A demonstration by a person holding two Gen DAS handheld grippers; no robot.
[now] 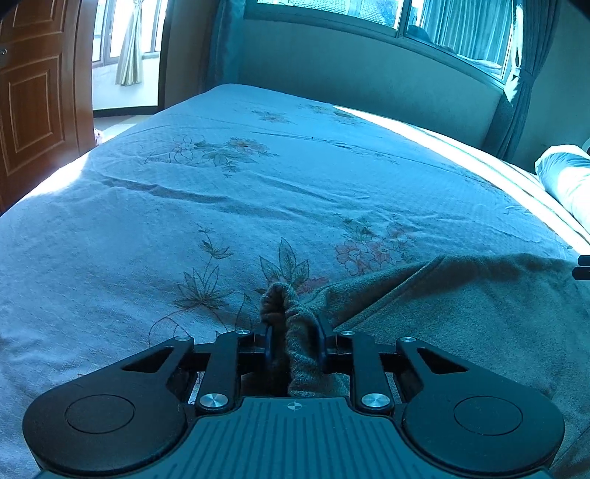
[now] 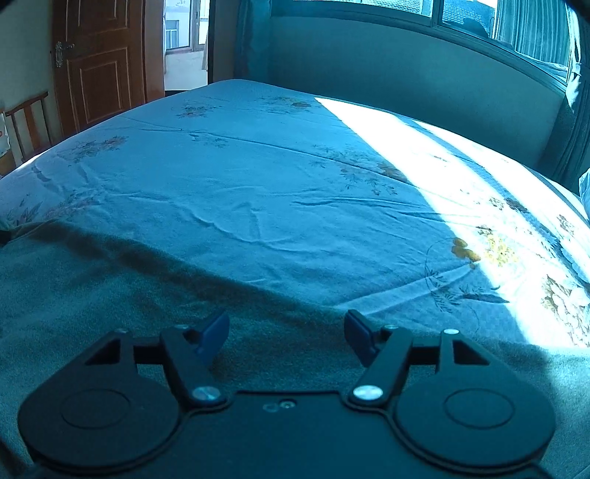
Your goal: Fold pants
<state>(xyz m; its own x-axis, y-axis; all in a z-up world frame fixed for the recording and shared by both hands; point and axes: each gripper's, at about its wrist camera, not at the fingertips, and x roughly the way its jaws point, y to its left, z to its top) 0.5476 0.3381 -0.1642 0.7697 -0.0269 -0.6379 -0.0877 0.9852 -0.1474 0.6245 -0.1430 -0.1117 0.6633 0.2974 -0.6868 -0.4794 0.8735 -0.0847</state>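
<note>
Garment: grey-green knit pants [image 1: 461, 306] are spread on the bed's floral sheet [image 1: 221, 191], at the near edge, with a long straight edge running across the right wrist view [image 2: 110, 294].
Visible layering: in the left wrist view a diagonal seam or folded edge is seen across the cloth; whether this is a finished fold or merely a leg seam cannot be told.
Left gripper [image 1: 295, 331]: its fingers are clamped on a bunched corner of the pants, a tuft of cloth standing up between the blue pads [image 1: 269, 341].
Right gripper [image 2: 285, 335]: its blue fingers [image 2: 215, 333] are held apart over the cloth, with nothing between them; whether the cloth is touched from above cannot be told.
Work judged done: the pants appear laid out fairly flat, and one corner has been taken up for a fold.
Work judged left: no compact folded stack is visible, so the task is judged to be early or midway; a second grasp by the right gripper would probably be needed before the cloth can be carried over evenly.
Free space: much bare sheet lies beyond the pants, partly in a bright band of sunlight [image 2: 461, 177].
Surroundings: a padded headboard [image 1: 368, 73], a window [image 1: 461, 25] and a wooden door [image 2: 99, 62] are seen beyond the bed.
</note>
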